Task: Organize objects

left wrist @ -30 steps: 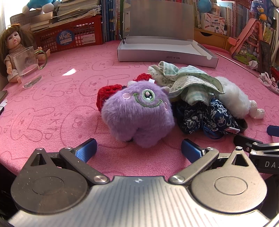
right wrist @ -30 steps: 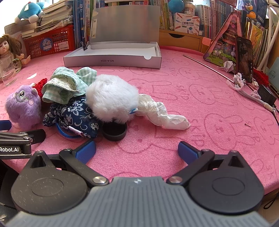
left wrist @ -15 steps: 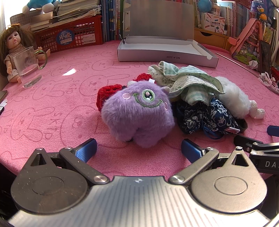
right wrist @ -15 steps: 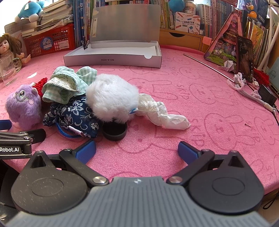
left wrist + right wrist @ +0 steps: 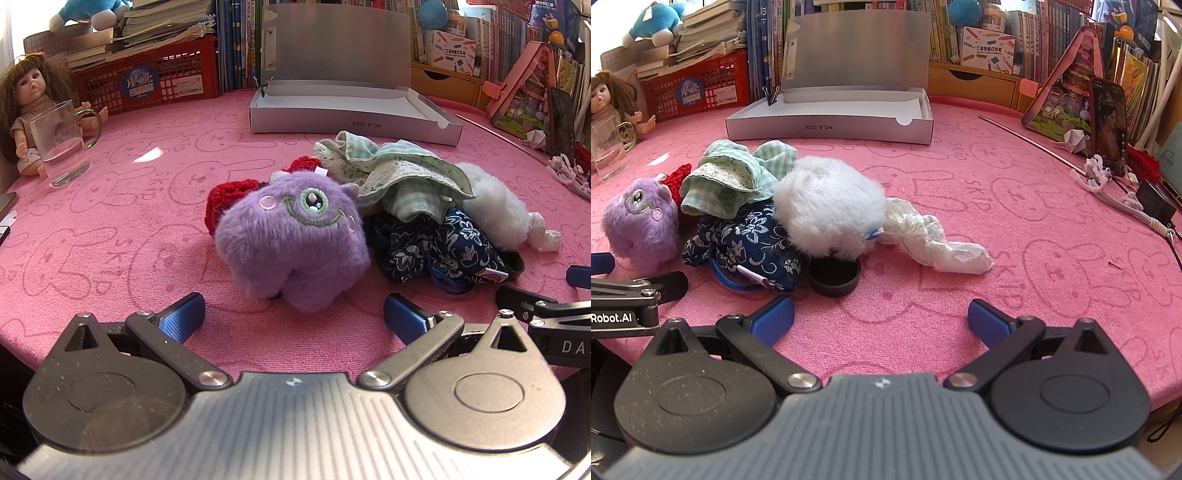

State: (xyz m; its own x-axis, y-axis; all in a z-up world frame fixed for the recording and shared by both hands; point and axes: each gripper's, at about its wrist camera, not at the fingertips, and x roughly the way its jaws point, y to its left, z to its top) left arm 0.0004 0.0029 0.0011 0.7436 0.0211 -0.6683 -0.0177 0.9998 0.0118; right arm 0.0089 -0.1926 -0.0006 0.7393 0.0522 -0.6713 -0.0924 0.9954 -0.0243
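Note:
A purple one-eyed plush [image 5: 295, 243] lies on the pink mat just ahead of my open, empty left gripper [image 5: 293, 319]; it also shows in the right wrist view [image 5: 639, 221]. Behind it lies a red knitted piece [image 5: 229, 195]. To its right lie a green checked cloth [image 5: 399, 173], a navy floral pouch [image 5: 432, 251] and a white fluffy plush [image 5: 827, 206]. A black round lid [image 5: 834, 276] and crumpled white paper [image 5: 934, 243] lie ahead of my open, empty right gripper [image 5: 881, 317]. An open grey box [image 5: 831, 118] stands at the back.
A doll [image 5: 26, 99] and a glass mug [image 5: 61, 144] stand at the far left. A red basket [image 5: 147, 81] and books line the back. A phone [image 5: 1108, 125], a thin rod [image 5: 1030, 138] and cords [image 5: 1123, 199] lie at the right.

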